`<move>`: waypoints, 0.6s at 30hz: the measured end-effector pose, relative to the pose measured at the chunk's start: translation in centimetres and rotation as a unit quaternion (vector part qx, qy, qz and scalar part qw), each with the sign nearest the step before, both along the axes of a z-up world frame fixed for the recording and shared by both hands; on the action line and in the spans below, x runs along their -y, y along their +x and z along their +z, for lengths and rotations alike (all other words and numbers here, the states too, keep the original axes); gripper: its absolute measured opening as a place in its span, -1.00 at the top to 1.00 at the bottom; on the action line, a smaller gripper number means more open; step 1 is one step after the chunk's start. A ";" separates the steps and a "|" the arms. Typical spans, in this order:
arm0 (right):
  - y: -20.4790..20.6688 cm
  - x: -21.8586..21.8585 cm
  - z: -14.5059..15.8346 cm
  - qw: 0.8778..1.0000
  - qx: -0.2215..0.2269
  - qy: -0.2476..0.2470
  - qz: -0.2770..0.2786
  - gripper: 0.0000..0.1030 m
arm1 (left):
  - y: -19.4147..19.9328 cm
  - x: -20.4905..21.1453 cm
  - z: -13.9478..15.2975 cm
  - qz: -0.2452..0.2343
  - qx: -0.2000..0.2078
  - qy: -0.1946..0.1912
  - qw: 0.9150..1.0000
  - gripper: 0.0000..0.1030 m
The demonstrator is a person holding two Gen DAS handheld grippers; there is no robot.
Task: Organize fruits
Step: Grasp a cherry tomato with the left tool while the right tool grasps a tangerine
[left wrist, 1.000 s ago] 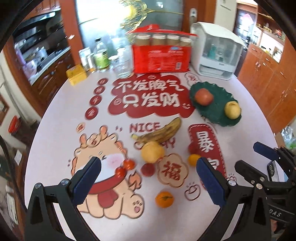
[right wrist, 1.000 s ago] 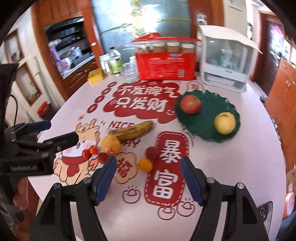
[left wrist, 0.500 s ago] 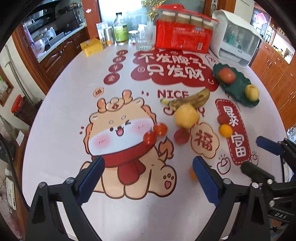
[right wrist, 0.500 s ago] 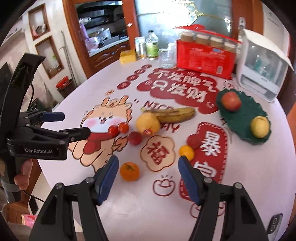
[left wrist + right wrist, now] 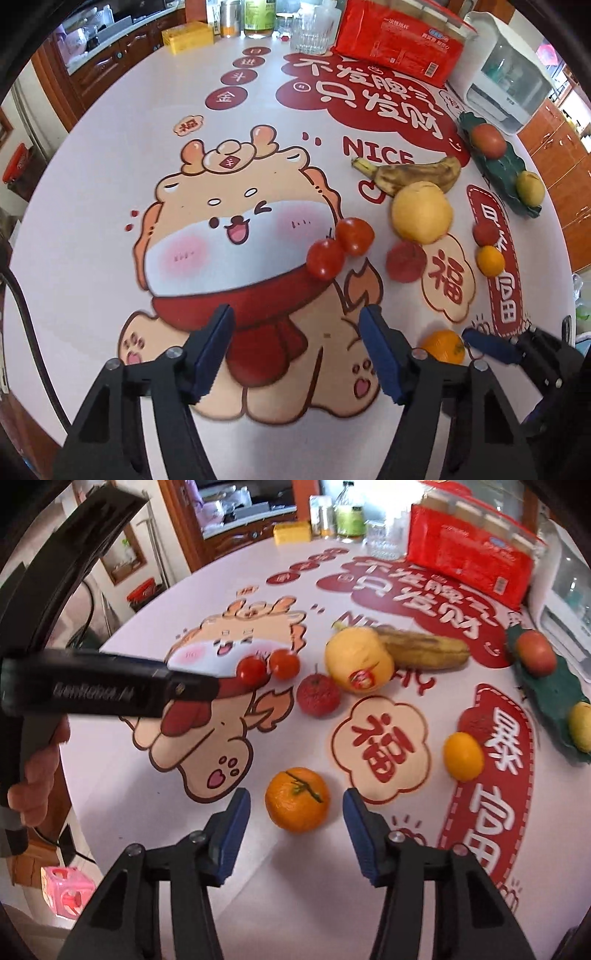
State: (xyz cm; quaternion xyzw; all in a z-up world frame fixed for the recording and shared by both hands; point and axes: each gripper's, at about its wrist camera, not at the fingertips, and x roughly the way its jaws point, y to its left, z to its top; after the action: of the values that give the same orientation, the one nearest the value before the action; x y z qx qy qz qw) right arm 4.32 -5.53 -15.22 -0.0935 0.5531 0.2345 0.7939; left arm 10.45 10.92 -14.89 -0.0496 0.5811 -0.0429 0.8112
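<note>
Fruit sat scattered on the round table [image 5: 92, 229] with its cartoon-print cover; right gripper [image 5: 295, 814] was spread wide, low over the cloth, with the mandarin [image 5: 297, 799] just ahead, lined up with the gap between its blue pads [image 5: 232, 834], no contact visible. Left gripper [image 5: 295, 343] was also released, jaws apart and holding nothing, hovering over the cartoon dog's red scarf; two cherry tomatoes [image 5: 340, 245] touching each other lay ahead of it. From the left wrist view the mandarin [image 5: 443, 345] showed just right of its right finger, with a blue tip of the right gripper [image 5: 491, 349] next to it. Big yellow fruit [image 5: 358, 659] with a red sticker sat touching the spotted banana [image 5: 421, 648]; a red lychee-like fruit [image 5: 317, 696] lay just beside the yellow one. Small orange fruit [image 5: 463, 755] and another red one [image 5: 476, 720] sat touching on the red banner print. Green leaf-shaped plate [image 5: 554, 694] at the right edge held a red apple [image 5: 535, 651] and a yellow fruit [image 5: 581, 725], apart from each other. Red package [image 5: 399, 40], a glass [image 5: 310, 33], a yellow box [image 5: 188, 37] and a white appliance [image 5: 506, 77] stood along the far edge
</note>
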 end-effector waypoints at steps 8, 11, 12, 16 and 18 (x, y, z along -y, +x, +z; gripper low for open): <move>1.0 0.0 -0.8 1.000 -0.003 0.008 -0.002 0.23 | 2.2 1.0 -2.3 -0.018 -0.015 -0.016 1.000 0.04; 1.6 0.2 -0.7 1.000 0.000 0.005 -0.012 0.23 | 2.8 1.0 -2.5 -0.017 -0.015 -0.021 1.000 0.10; 1.8 0.4 -0.7 1.000 0.000 0.006 -0.017 0.23 | 3.0 1.1 -2.5 -0.019 -0.013 -0.022 0.999 0.13; 2.5 0.8 -0.8 0.999 -0.003 0.010 -0.030 0.23 | 3.7 1.2 -2.6 -0.021 -0.012 -0.027 0.999 0.22; 2.7 1.0 -0.7 0.999 -0.003 0.011 -0.034 0.23 | 3.9 1.3 -2.6 -0.021 -0.010 -0.028 0.999 0.29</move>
State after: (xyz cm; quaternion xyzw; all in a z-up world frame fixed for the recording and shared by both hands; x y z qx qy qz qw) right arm 6.98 -6.50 -15.96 -0.0654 0.5561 0.2137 0.8005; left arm 14.39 9.61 -17.48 -0.0604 0.5889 -0.0754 0.8024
